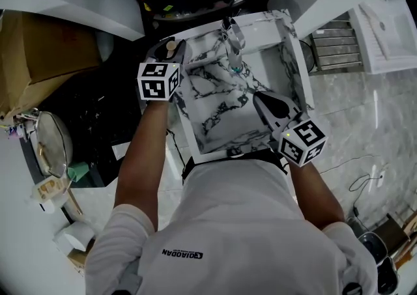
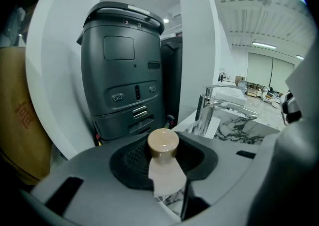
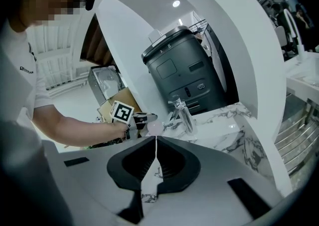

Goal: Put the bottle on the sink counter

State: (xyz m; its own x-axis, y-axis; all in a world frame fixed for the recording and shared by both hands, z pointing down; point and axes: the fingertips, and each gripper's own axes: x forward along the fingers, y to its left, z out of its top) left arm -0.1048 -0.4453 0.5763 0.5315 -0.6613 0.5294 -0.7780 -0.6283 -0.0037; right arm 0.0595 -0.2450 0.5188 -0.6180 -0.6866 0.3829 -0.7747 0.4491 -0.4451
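A small pale bottle (image 2: 167, 175) with a round tan cap (image 2: 163, 142) stands upright between the jaws of my left gripper (image 2: 165, 162), which is shut on its body. In the head view the left gripper (image 1: 171, 51) holds the bottle (image 1: 171, 45) over the far left corner of the marble sink counter (image 1: 221, 114), left of the chrome faucet (image 1: 233, 46). My right gripper (image 1: 264, 99) hovers over the counter's right side, jaws shut with nothing between them (image 3: 156, 139). The right gripper view shows the left gripper (image 3: 137, 118) with the bottle (image 3: 152, 128) beside the faucet (image 3: 183, 115).
A dark grey bin-like machine (image 2: 124, 70) stands behind the counter under a white arch (image 3: 239, 35). A cardboard box (image 1: 39, 53) and a lidded pot (image 1: 49, 144) are at the left. A wire rack (image 1: 335, 46) is at the right.
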